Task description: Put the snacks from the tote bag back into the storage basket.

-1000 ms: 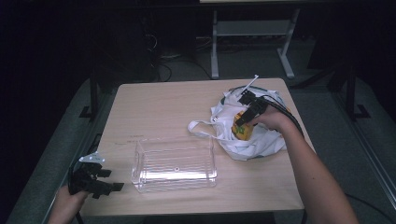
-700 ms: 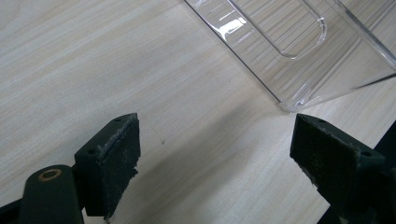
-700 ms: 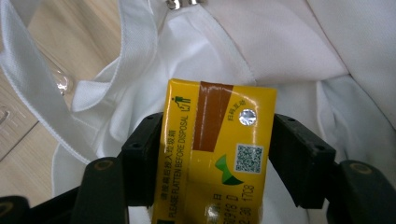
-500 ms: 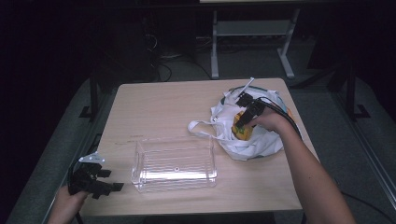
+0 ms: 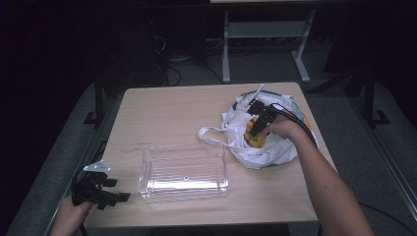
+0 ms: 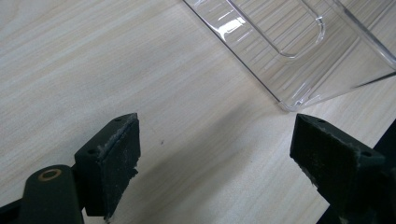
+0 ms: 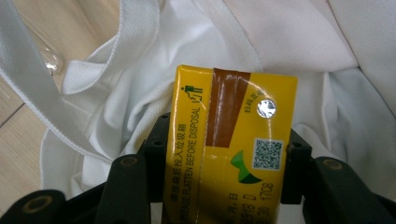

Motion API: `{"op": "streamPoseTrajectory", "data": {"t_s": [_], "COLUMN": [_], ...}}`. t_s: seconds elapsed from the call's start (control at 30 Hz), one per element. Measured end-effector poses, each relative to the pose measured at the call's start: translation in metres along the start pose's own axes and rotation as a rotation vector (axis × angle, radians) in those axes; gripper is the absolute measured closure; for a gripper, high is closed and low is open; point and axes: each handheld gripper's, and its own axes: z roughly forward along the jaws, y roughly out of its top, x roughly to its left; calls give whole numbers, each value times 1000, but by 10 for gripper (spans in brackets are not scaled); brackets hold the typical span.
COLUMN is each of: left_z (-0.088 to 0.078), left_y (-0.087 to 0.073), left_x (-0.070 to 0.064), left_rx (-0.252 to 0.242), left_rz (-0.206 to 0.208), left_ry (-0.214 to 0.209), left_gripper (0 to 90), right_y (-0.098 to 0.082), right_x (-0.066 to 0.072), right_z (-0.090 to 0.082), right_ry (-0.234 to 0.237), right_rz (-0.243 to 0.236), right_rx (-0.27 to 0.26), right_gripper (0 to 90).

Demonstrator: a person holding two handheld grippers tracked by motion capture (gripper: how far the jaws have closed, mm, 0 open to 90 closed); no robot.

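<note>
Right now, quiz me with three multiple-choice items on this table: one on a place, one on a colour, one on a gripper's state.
1. Where does the clear plastic container sit?
A. Inside the white bag
B. On the table, between the two grippers
C. On the floor

2. What colour is the carton in the right gripper?
A. Yellow
B. Blue
C. Green

3. How is the left gripper?
A. Shut on the container
B. Shut on the bag handle
C. Open, holding nothing

Answers: 1 B, the high view shows it on the wooden table, left of the white bag. 2 A, its printed face is yellow with a brown band. 3 C, its jaws stand wide apart over bare wood.
</note>
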Motion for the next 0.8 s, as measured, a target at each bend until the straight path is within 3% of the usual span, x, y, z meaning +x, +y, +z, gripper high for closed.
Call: {"op": "streamPoseTrajectory", "data": {"t_s": [0.4,0.8], "left_z": [0,0], "left_y": [1,1], "left_x": [0,-1], "left_rx": [-4,-8], "left_rz": [-1,1], "left_ry": [-2,-6], "left_gripper": [160,160], "right_y": [-3,-3], "right_x": [-3,-5], "right_z": [-5,-25], "right_ry": [-12,-29], "right_rz": [-5,-11], "right_rx": [-3,-22], "right_gripper": [513,512]}}
